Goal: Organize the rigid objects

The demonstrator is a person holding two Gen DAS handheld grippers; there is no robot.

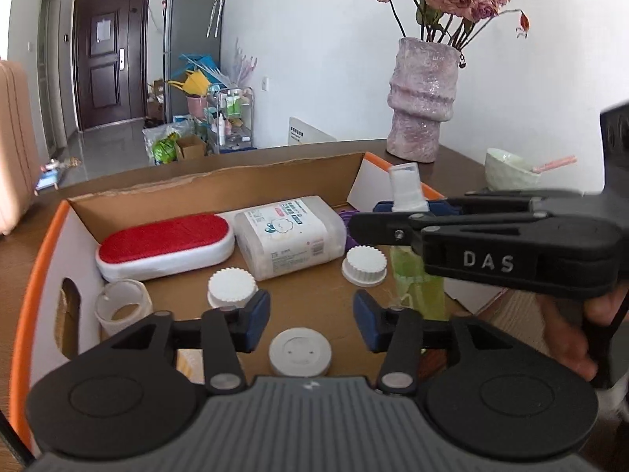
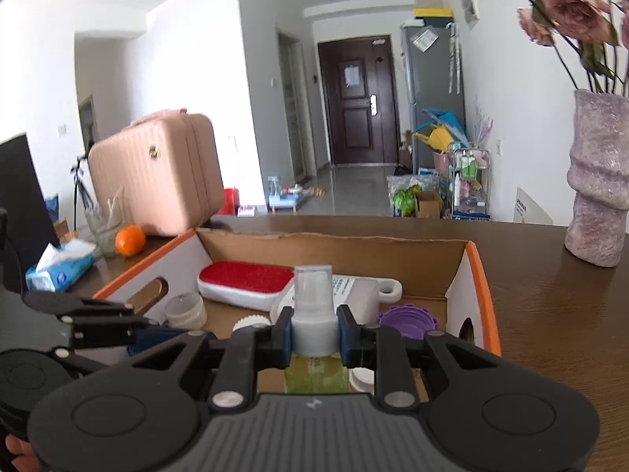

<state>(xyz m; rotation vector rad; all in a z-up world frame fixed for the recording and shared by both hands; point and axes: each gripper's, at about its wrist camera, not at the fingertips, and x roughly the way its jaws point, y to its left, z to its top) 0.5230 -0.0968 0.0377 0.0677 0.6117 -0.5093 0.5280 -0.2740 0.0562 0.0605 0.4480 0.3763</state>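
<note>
Right gripper (image 2: pixel 314 337): pads clamped on the white neck of the spray bottle (image 2: pixel 314 314); bottle upright, green body hanging over the box's near right part, seemingly so it can be stood inside
Left gripper (image 1: pixel 311 320): jaws spread, holding nothing; poised over the round white disc (image 1: pixel 300 352)
Cardboard box (image 1: pixel 220 187): red brush (image 1: pixel 167 244) and wipes pack (image 1: pixel 289 236) lie at the far wall; two ribbed white caps (image 1: pixel 231 286) nearer, leaving floor free
</note>
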